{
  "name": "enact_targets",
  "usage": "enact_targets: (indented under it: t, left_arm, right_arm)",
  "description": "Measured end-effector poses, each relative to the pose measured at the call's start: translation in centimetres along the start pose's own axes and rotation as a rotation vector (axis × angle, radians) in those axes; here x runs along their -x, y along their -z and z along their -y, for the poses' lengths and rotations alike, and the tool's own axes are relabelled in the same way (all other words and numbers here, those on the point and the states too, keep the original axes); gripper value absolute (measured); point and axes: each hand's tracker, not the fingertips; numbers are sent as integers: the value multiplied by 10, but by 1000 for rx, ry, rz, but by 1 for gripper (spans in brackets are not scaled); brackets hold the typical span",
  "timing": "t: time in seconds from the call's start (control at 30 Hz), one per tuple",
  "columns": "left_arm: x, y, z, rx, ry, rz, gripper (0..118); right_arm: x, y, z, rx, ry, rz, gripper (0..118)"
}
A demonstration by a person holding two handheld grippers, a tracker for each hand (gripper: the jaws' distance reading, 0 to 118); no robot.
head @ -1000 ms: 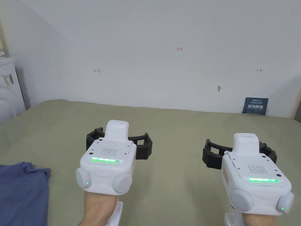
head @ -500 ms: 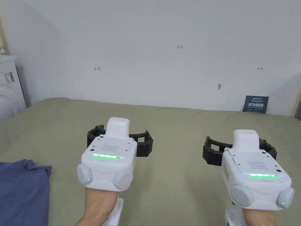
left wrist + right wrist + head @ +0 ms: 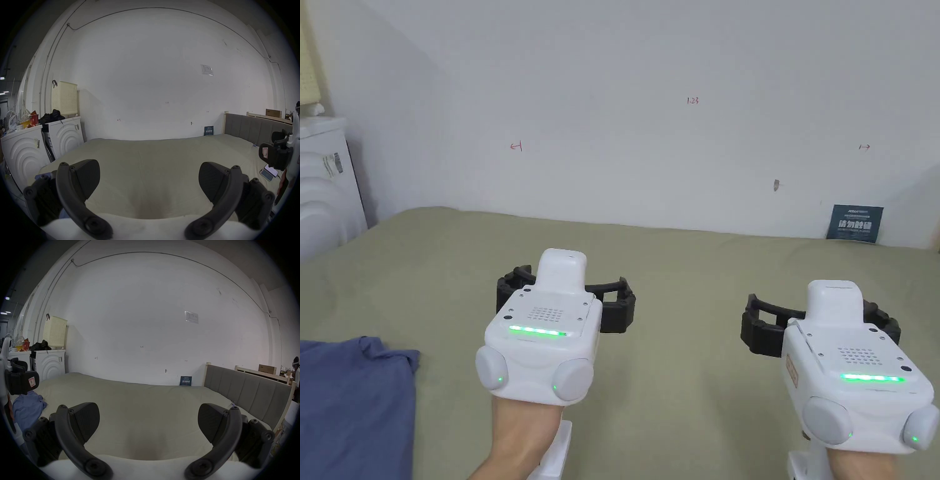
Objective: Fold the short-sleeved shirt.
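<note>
A blue short-sleeved shirt (image 3: pixel 353 400) lies crumpled on the olive-green bed (image 3: pixel 675 262) at the lower left; in the right gripper view the shirt (image 3: pixel 27 408) lies at the left, partly behind the other gripper. My left gripper (image 3: pixel 565 300) hovers over the middle of the bed, right of the shirt and apart from it, jaws wide open and empty (image 3: pixel 148 175). My right gripper (image 3: pixel 822 319) hovers farther right, also open with nothing between its jaws (image 3: pixel 148 417).
A white wall (image 3: pixel 675 125) runs behind the bed, with a dark sign (image 3: pixel 854 223) leaning on it. White washing machines (image 3: pixel 65 136) stand to the left. A grey padded headboard (image 3: pixel 246 391) borders the right side. Phones (image 3: pixel 268 172) lie on the bed's right part.
The head camera has shifted slightly, so the picture moved right. Both grippers stay open and hover in the same spots over the bed. The shirt has not moved.
</note>
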Motion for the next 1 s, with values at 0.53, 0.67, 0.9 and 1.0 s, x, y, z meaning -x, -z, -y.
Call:
enact_targets:
  t: [0.53,0.67,0.9,1.0]
  left_arm:
    - [1,0,0,6,3,-16,113]
    - [6,4,-3,50,39,-43,0]
    - [5,3,-4,41,-6,-25,0]
    - [4,3,-4,46,-13,-16,0]
  right_arm:
    - [0,0,-4,18,20,-14,104]
    - [-1,2,1,-34,16,42,0]
    - [0,2,2,20,10,-8,0]
    - [2,3,7,23,15,3,0]
